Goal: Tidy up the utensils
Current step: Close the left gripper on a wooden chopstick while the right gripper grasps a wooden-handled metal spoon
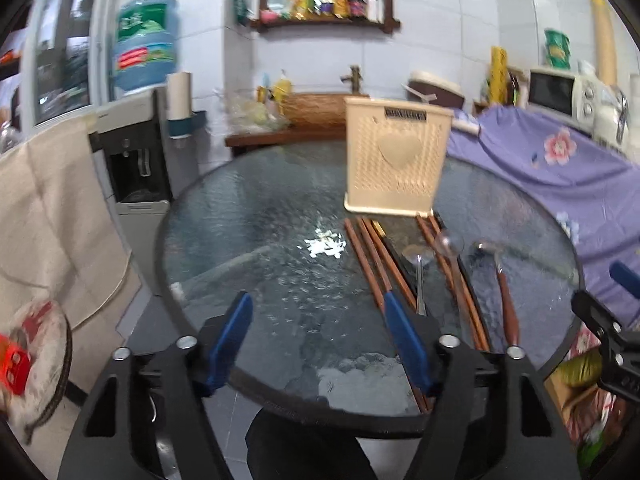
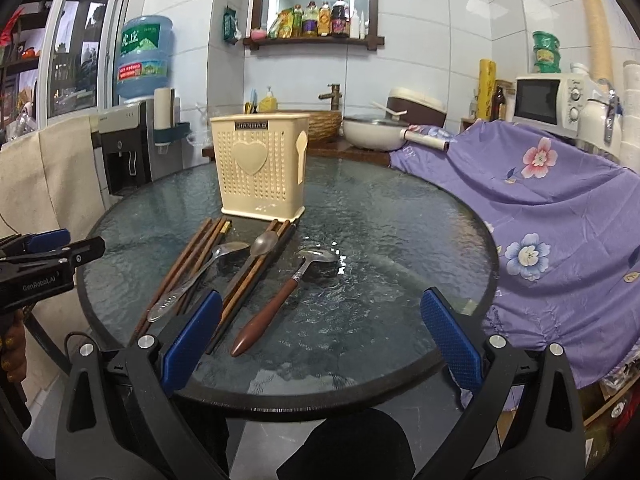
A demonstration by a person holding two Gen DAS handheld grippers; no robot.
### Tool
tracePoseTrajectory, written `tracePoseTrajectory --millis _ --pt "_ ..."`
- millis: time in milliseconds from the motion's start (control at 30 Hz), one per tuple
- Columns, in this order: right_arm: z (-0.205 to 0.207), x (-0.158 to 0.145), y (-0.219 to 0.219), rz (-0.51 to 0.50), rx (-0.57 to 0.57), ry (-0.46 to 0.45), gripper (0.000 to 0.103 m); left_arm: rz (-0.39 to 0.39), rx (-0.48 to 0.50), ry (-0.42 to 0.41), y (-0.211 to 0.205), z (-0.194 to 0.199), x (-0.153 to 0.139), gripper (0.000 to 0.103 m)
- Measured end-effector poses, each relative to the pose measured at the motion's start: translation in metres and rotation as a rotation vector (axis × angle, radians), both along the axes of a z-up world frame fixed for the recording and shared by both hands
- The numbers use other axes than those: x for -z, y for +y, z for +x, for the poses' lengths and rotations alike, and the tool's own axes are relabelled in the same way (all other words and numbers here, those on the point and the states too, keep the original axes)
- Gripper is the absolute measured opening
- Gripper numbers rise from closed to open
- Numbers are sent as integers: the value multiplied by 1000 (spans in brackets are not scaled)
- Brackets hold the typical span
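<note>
Left wrist view: left gripper (image 1: 318,340) hangs over the near rim of the round textured-glass table (image 1: 260,240), jaws wide apart, holding nothing. Cream perforated plastic utensil holder with a heart emblem (image 1: 396,164) stands upright at the far side; brown wooden chopsticks (image 1: 374,260) lie just in front of it. View is blurred.

Right wrist view: right gripper (image 2: 320,332) also wide open and empty, above the table edge. Steel spoon (image 2: 200,276), clear plastic spoon (image 2: 264,244) and brown-handled ladle spoon (image 2: 280,300) lie beside the chopsticks — all flat on the glass. Nothing sits in the holder as far as visible, so the task looks unstarted — every utensil is left to move.
</note>
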State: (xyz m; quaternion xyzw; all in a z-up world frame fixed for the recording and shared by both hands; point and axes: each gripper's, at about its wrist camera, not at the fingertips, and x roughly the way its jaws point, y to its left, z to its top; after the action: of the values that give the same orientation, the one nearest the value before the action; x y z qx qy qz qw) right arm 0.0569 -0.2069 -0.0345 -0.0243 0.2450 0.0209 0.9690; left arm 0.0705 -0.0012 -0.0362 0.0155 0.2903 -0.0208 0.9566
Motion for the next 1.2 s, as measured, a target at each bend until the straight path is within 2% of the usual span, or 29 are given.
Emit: tracePoseTrajectory --millis 100,267,533,700,800,1200 --pt "27 9 5 -31 -11 76 98 6 8 35 1 21 4 63" --pt "57 14 10 -55 -41 151 98 23 16 86 9 50 8 63" --pt "93 18 1 -5 -23 249 96 -10 105 179 -4 90 11 46" --pt "109 24 9 -29 -24 287 90 -29 133 230 -13 114 18 42" --pt "115 26 8 -15 -14 303 88 -80 155 270 -13 125 21 41" --pt "124 31 9 -20 1 324 88 -16 146 317 -22 143 36 29"
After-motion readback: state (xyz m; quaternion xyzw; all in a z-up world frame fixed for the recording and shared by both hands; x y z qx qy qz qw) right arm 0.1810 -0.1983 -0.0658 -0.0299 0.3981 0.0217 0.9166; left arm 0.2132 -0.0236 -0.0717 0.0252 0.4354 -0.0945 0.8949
